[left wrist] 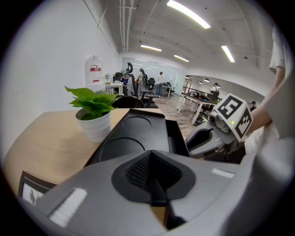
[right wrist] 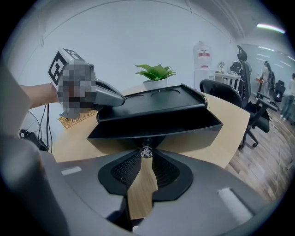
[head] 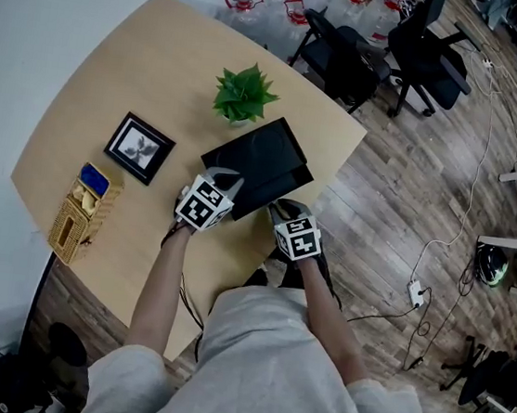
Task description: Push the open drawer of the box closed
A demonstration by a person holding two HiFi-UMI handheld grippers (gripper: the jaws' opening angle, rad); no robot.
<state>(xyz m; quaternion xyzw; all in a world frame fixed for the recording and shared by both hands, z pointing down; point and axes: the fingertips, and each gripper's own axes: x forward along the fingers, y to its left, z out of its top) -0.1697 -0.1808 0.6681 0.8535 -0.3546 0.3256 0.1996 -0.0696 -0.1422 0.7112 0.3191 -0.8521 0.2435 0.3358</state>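
A black box (head: 254, 152) lies on the tan table (head: 155, 57), and its drawer (right wrist: 156, 126) stands pulled out toward me. My right gripper (right wrist: 146, 159) is at the drawer's front, its jaws closed to a narrow wedge on the small metal knob (right wrist: 146, 150). In the head view the right gripper (head: 283, 211) sits at the box's near corner. My left gripper (head: 228, 181) is shut and empty, its tip against the box's left top edge (right wrist: 117, 98). The left gripper view looks over the box lid (left wrist: 133, 133) with two round recesses.
A potted plant (head: 244, 92) stands just behind the box. On the left are a framed picture (head: 139, 147) and a wicker box (head: 83, 214). The table edge runs close on the right, with office chairs (head: 351, 58) and wood floor beyond.
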